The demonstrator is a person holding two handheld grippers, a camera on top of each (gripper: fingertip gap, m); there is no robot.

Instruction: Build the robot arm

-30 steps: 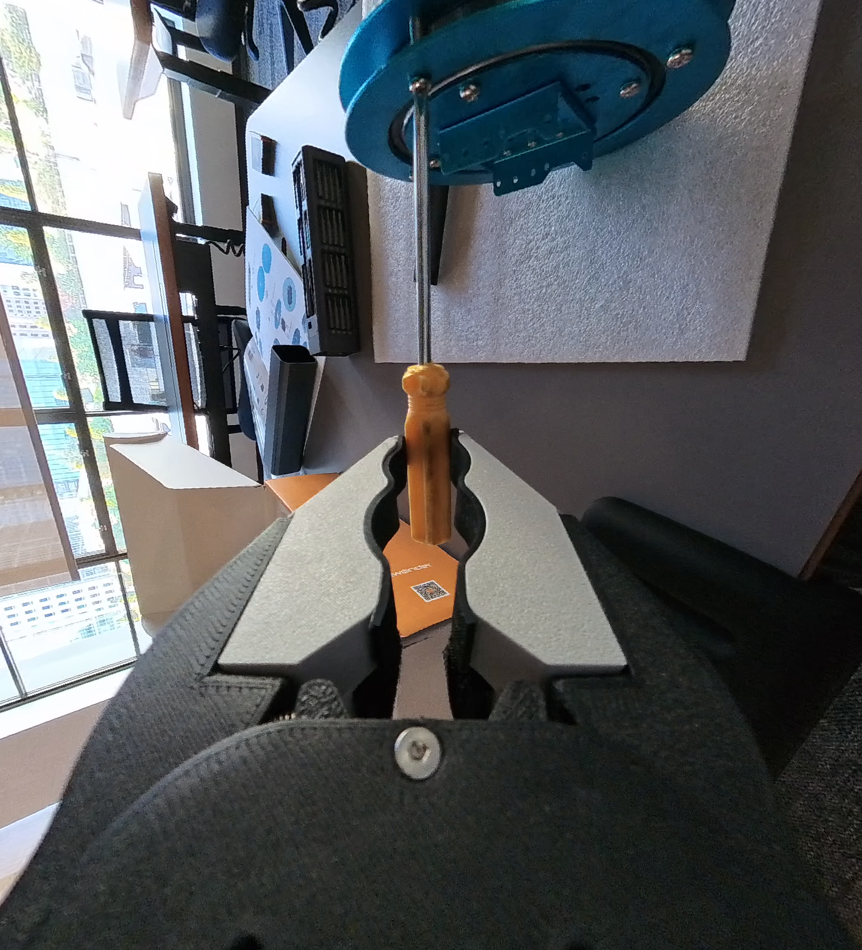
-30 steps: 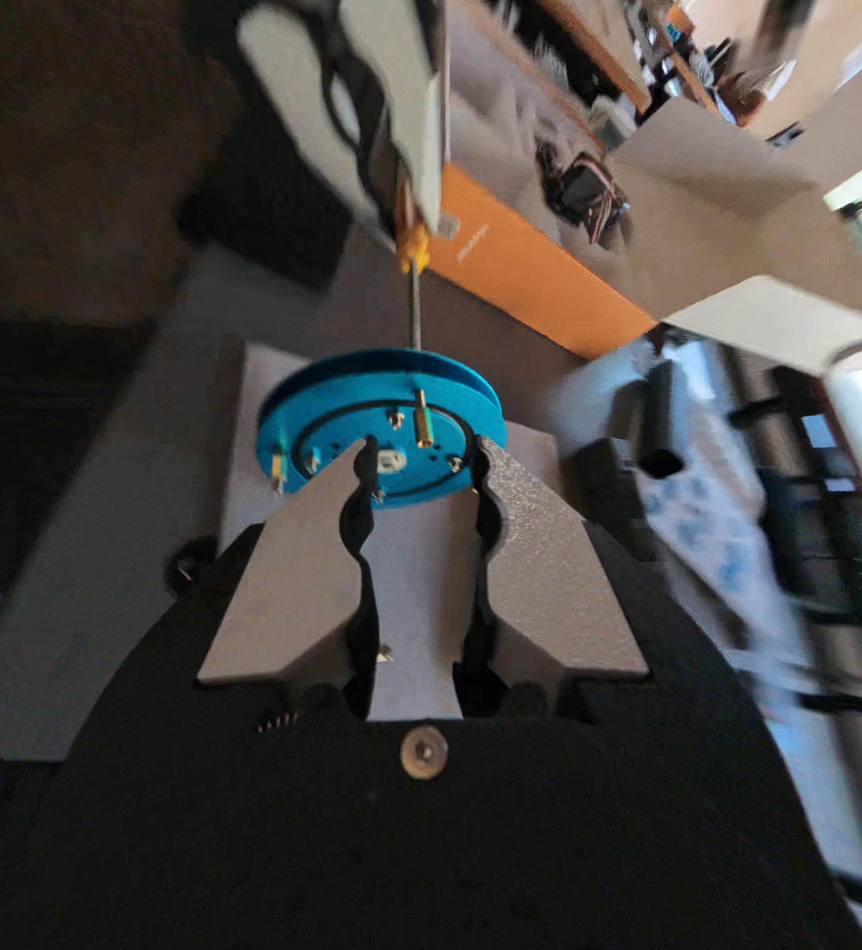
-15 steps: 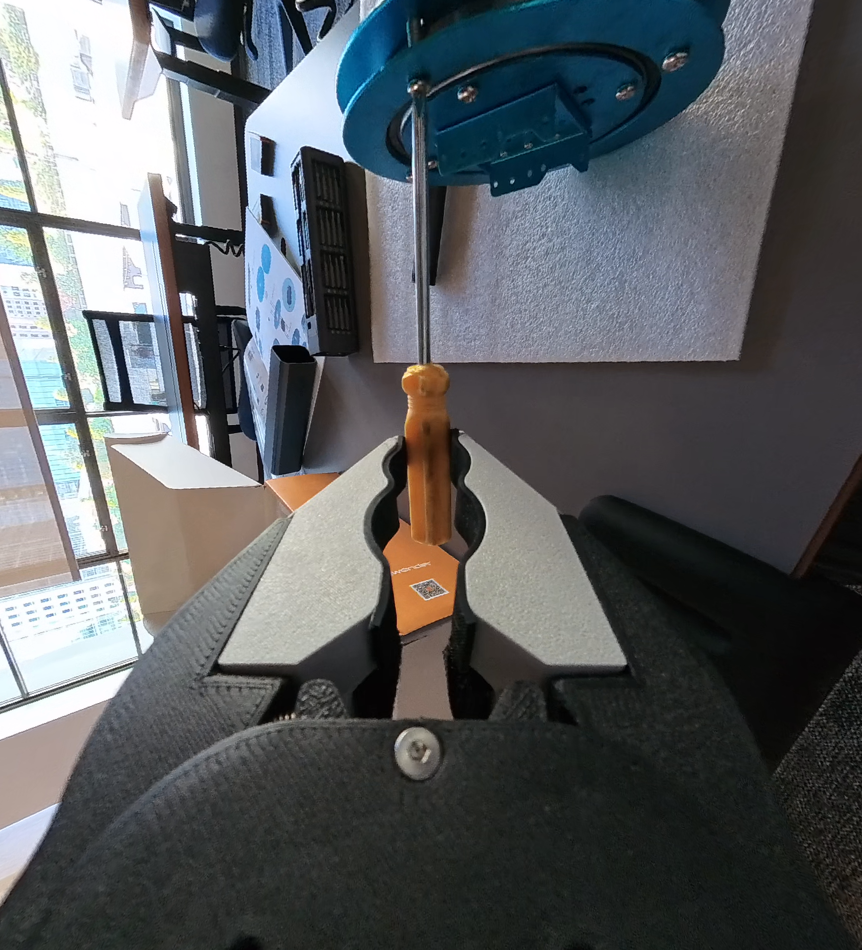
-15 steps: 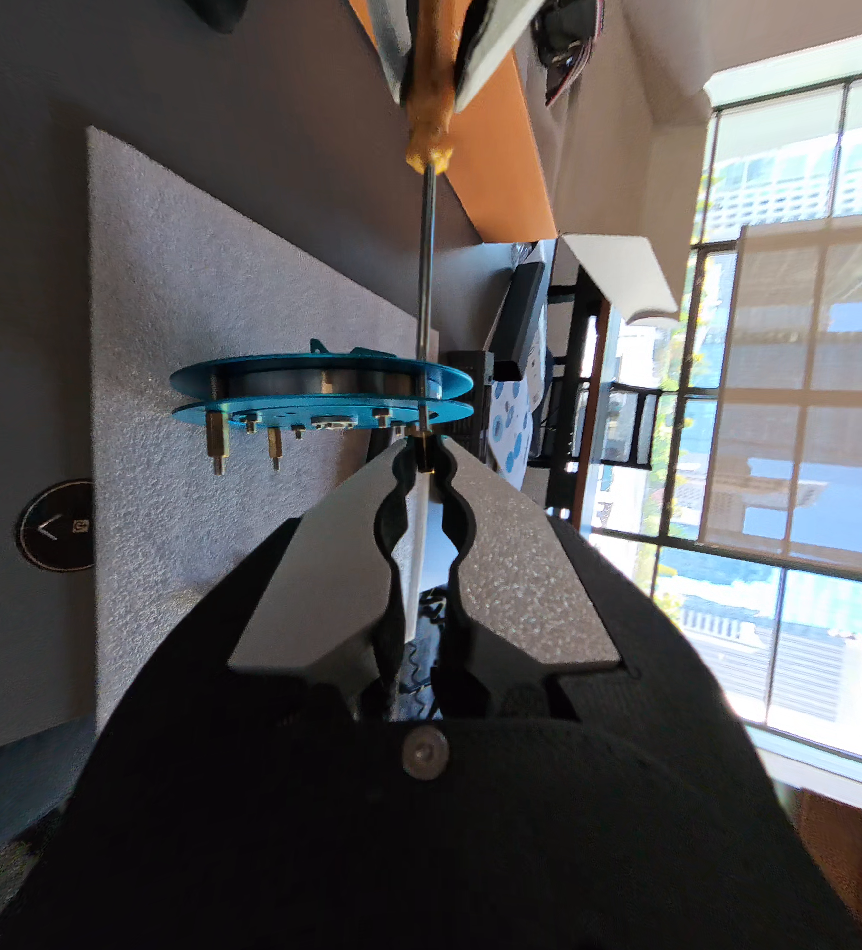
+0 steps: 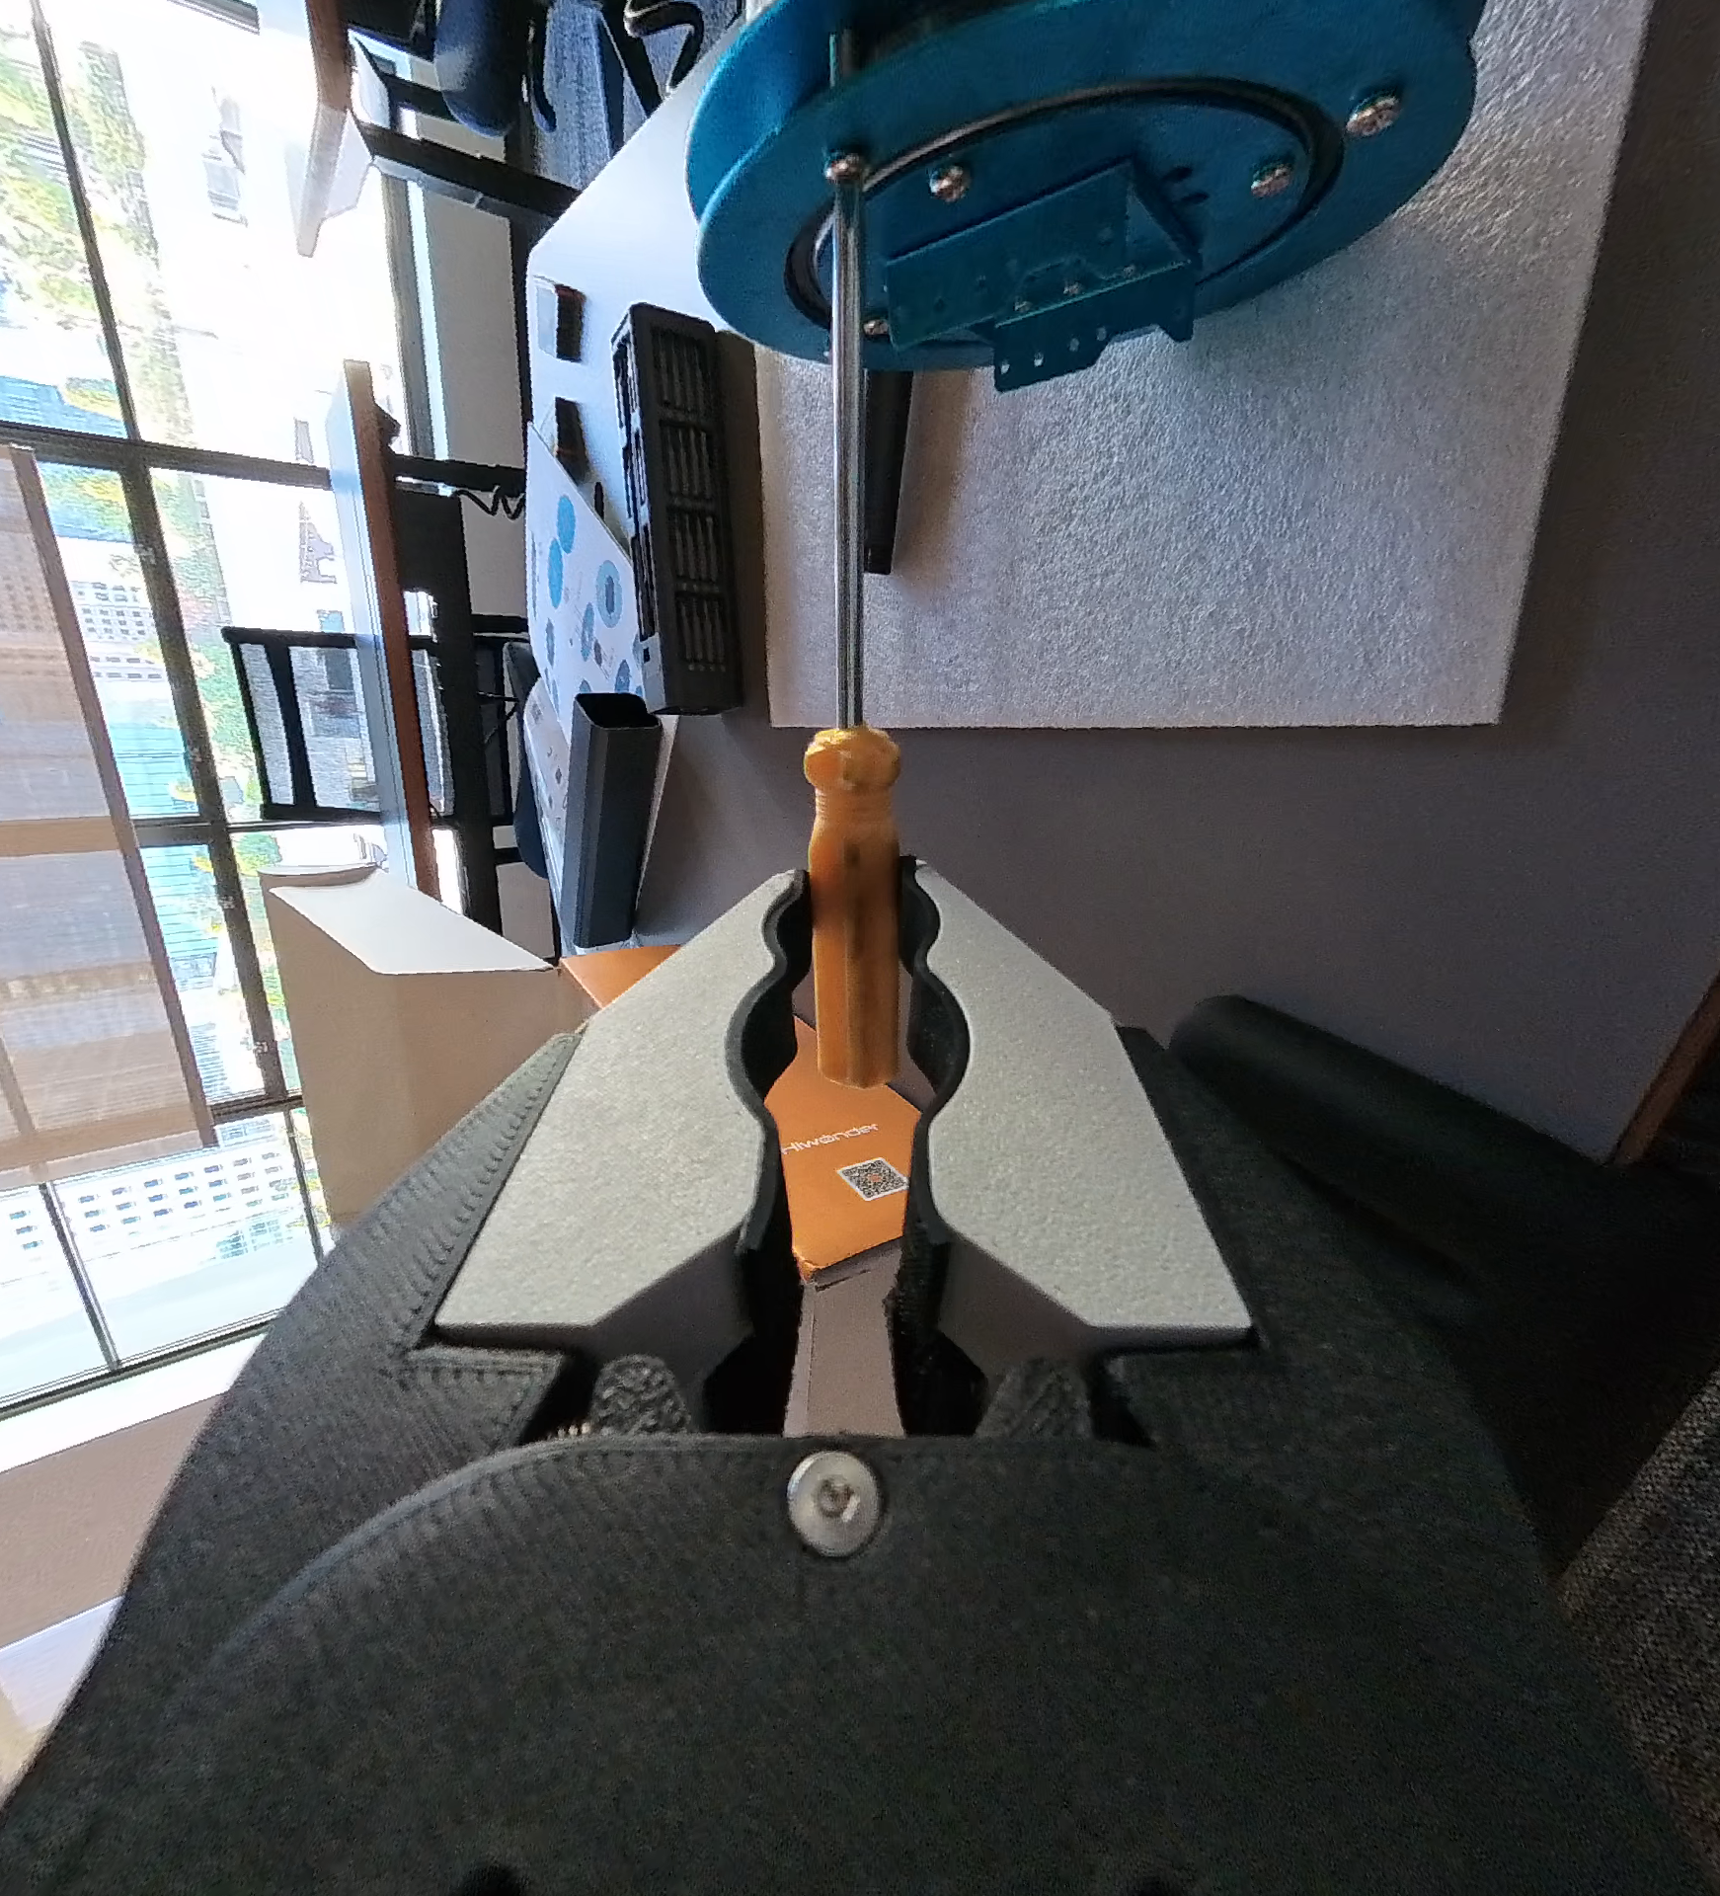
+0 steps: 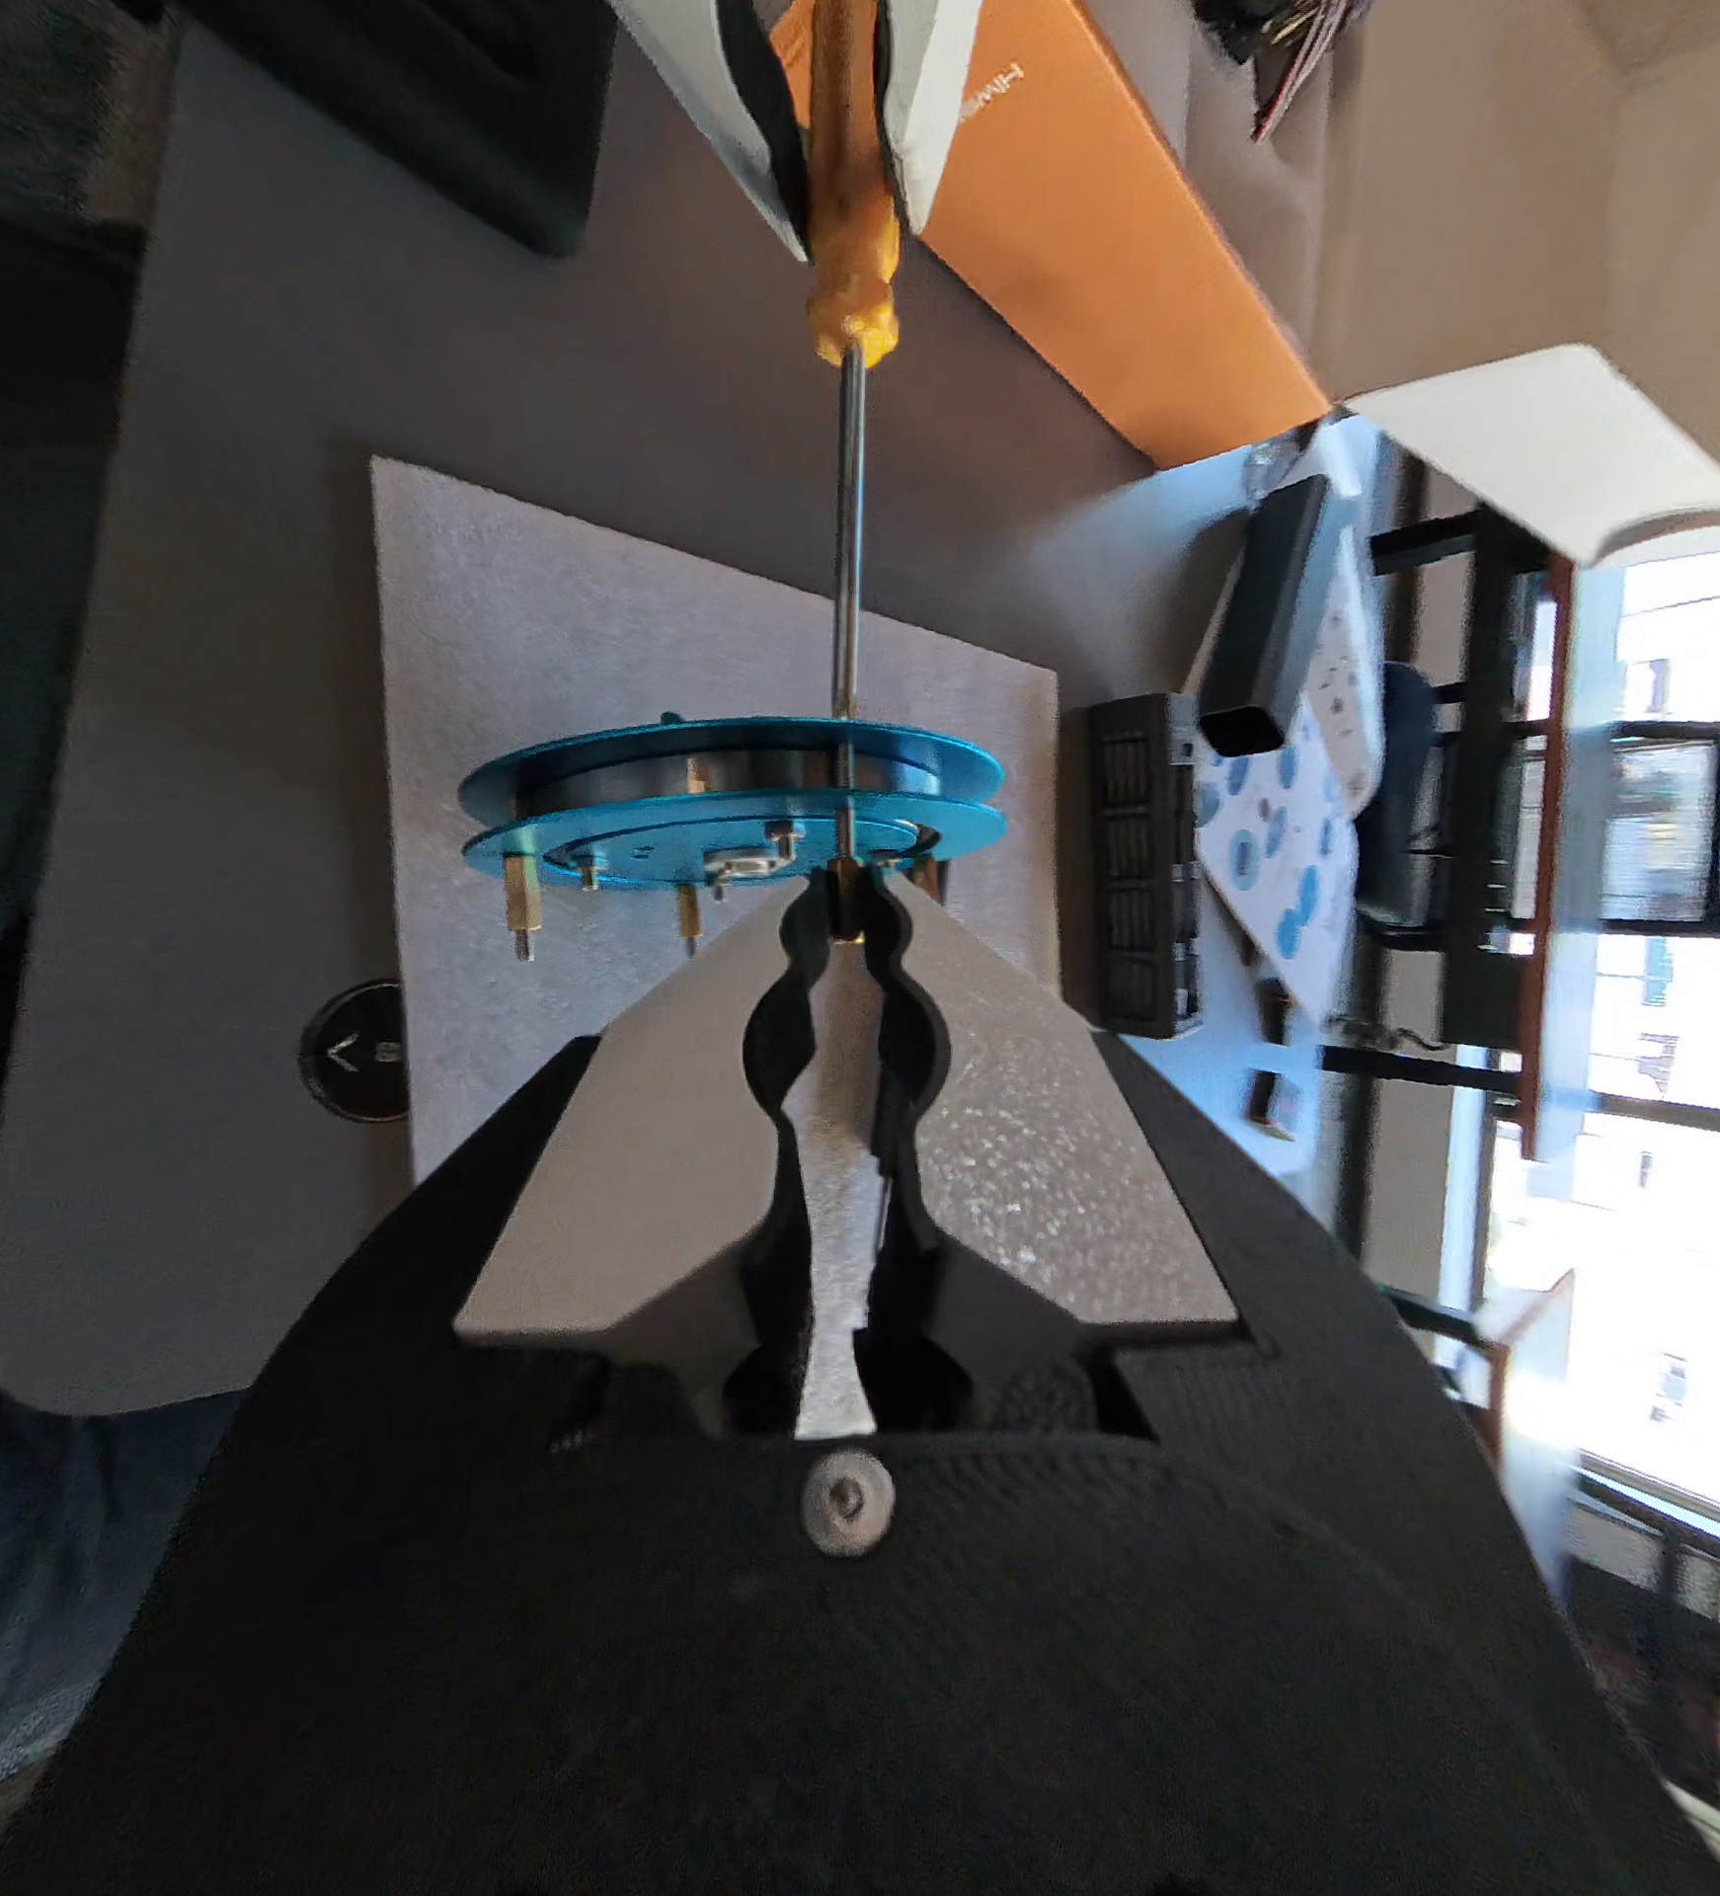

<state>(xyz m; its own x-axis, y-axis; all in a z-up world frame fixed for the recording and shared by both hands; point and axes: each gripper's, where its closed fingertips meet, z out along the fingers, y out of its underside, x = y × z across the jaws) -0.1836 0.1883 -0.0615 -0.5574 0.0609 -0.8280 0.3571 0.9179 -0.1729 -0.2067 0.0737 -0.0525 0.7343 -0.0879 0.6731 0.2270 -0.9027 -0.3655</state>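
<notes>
My left gripper [image 5: 854, 903] is shut on the orange handle of a screwdriver [image 5: 851, 923]. Its steel shaft runs to a screw on a round blue metal disc assembly [image 5: 1082, 174] held over a white foam mat [image 5: 1194, 534]. In the right wrist view my right gripper [image 6: 844, 908] is shut on a brass standoff [image 6: 844, 901] on the near face of the blue disc assembly [image 6: 733, 811]. The screwdriver [image 6: 848, 257] comes in from the far side, held by the left gripper [image 6: 841, 133]. Two more brass standoffs [image 6: 519, 903] stick out of the disc.
A grey table [image 5: 1348, 923] carries the mat. An orange box [image 6: 1092, 236], a cardboard box [image 5: 394, 1005], a black slotted tray [image 5: 682, 513], a dark rectangular tube [image 6: 1256, 636] and a printed sheet [image 6: 1297, 821] lie toward the windows. A black chair [image 5: 1451, 1180] stands by the table. My right fingertips sit around 12 centimeters from my left ones.
My right gripper has swung round to face the disc edge-on, closed in and shut on a brass standoff. The left gripper and screwdriver have barely moved.
</notes>
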